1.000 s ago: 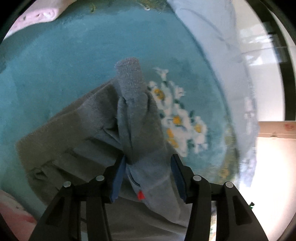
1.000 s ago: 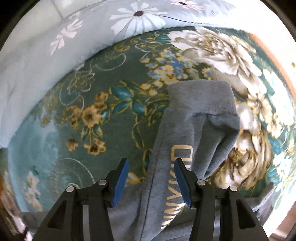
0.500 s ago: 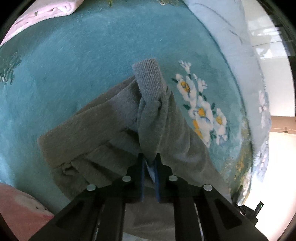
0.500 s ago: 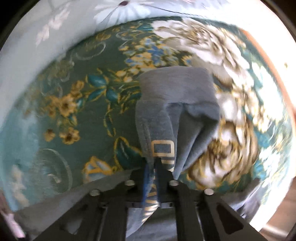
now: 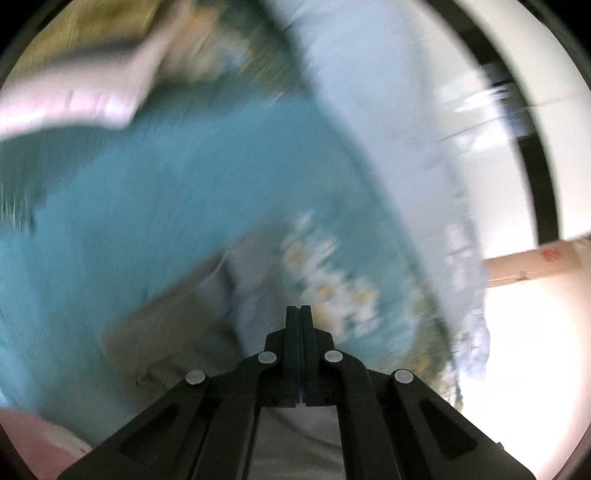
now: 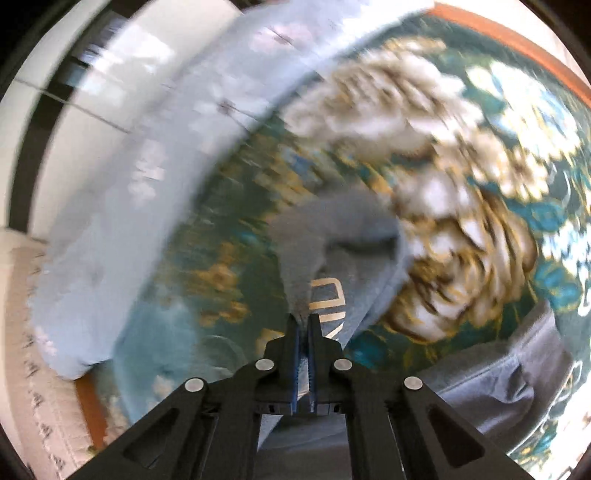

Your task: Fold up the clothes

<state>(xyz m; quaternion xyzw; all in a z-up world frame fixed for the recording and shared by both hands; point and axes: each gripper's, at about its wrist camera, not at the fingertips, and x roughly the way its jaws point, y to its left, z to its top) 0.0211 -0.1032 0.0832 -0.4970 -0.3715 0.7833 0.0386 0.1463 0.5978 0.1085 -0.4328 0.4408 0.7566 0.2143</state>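
The picture is blurred by motion in both wrist views. A grey garment (image 5: 177, 325) lies crumpled on the teal flowered blanket (image 5: 166, 206). My left gripper (image 5: 300, 314) is shut, its pads pressed together on a thin fold of the garment's sleeve, and grey cloth shows under the fingers. In the right wrist view the other grey sleeve (image 6: 343, 236), with gold lettering (image 6: 328, 295), rises off the blanket (image 6: 221, 229). My right gripper (image 6: 303, 321) is shut on it, with cloth visible between the pads. More of the garment (image 6: 509, 373) bunches at the lower right.
A pale blue flowered quilt (image 5: 369, 110) runs along the blanket's far side, seen also as the quilt (image 6: 155, 155). Pink cloth (image 5: 81, 99) lies at the upper left. A cardboard box (image 5: 535, 262) stands on the bright floor. An orange bed edge (image 6: 517, 33) borders the blanket.
Both grippers went from open around a sleeve to shut on it. Both then rose and swung, lifting the sleeves, and both views blurred.
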